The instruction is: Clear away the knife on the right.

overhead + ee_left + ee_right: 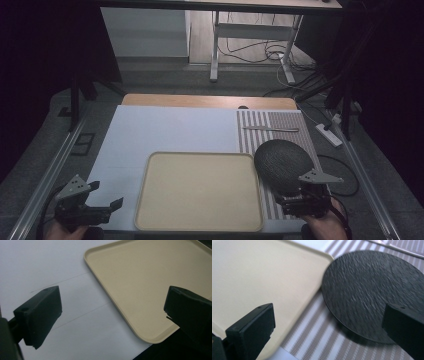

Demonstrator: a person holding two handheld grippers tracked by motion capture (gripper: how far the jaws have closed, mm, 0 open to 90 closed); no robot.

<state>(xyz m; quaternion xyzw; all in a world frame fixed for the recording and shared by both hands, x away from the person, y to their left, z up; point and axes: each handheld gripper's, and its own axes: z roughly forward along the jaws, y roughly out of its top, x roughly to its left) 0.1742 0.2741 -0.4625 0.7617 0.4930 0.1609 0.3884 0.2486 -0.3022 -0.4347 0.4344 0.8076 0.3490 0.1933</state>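
A beige tray [200,192] lies at the front middle of the table. To its right, a dark textured round plate [281,162] rests on a striped placemat [300,125], its left edge close to the tray's rim. My right gripper [300,194] stands open just in front of the plate. In the right gripper view the open right gripper [328,325] has the plate [372,290] and the tray's corner [262,272] ahead of its jaws. My left gripper [106,194] is open at the front left. In the left gripper view the left gripper [112,312] spans the tray's near corner [150,277], holding nothing.
A silver knife [270,129] lies across the far part of the placemat. A pale sheet [170,130] covers most of the table. Metal rails run along both sides. Beyond the table stand a desk frame [215,45] and loose cables on the floor.
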